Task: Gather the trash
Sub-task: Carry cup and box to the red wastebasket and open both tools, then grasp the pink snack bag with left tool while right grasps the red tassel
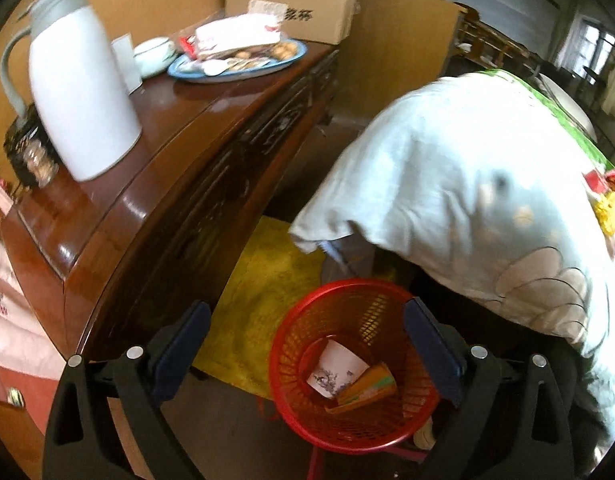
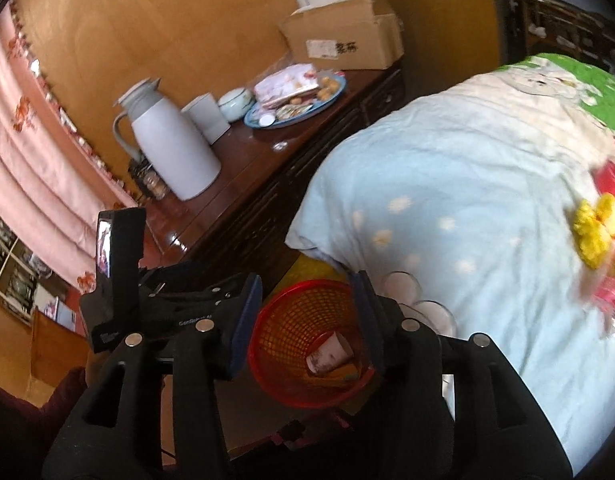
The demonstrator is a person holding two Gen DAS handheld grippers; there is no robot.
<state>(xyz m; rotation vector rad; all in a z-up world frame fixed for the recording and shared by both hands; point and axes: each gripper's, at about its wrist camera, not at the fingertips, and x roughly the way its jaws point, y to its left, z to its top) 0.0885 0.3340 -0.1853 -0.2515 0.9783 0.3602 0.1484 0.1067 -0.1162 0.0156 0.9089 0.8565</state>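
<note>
A red mesh basket stands on the floor between a dark cabinet and a bed. Inside it lie a white paper cup with a printed pattern and an orange and yellow carton. My left gripper hangs above the basket, open wide, with nothing between its fingers. My right gripper also hovers over the basket with its jaws apart and nothing in them.
A dark wooden cabinet on the left carries a white thermos jug, a blue plate of snacks and a cardboard box. A bed with a light blue quilt overhangs the basket's right. A yellow mat lies beneath.
</note>
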